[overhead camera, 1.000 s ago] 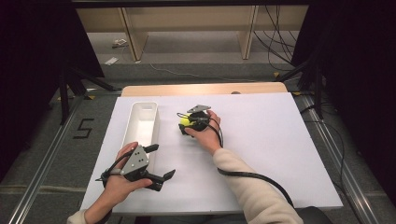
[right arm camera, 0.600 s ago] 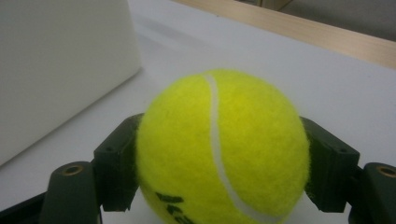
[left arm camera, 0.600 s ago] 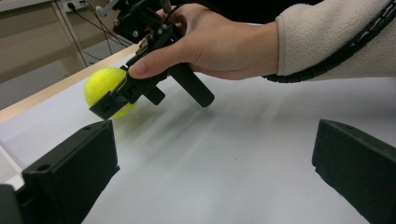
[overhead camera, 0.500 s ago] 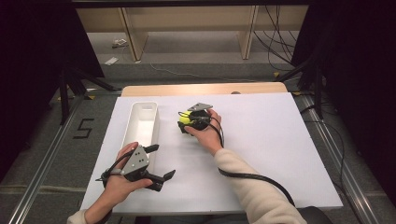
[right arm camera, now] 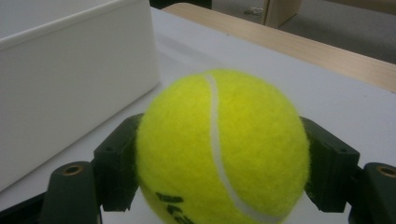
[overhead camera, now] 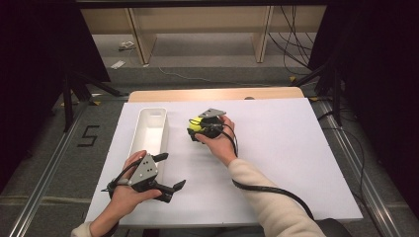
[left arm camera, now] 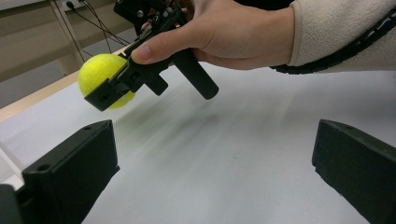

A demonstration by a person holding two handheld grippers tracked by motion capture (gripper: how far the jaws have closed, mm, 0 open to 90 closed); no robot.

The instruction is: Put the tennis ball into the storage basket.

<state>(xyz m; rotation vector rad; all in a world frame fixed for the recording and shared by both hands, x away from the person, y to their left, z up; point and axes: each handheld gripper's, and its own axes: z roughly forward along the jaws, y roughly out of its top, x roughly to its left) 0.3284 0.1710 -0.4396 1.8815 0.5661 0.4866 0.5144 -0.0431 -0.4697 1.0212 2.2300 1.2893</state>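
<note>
Where grey floor surrounds it, white table bears a white bin.

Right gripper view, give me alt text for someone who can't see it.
A yellow tennis ball is clamped between the right gripper's two black jaws. A white bin stands to its left on a white table.

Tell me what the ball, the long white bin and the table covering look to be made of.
Tennis ball: fuzzy yellow felt with a white seam, likely over rubber. Long white bin: smooth, matte, thin-walled, probably plastic. Table covering: flat white sheet with a faint sheen, perhaps foam board or plastic; a wooden-looking tabletop edge shows beyond it.
</note>
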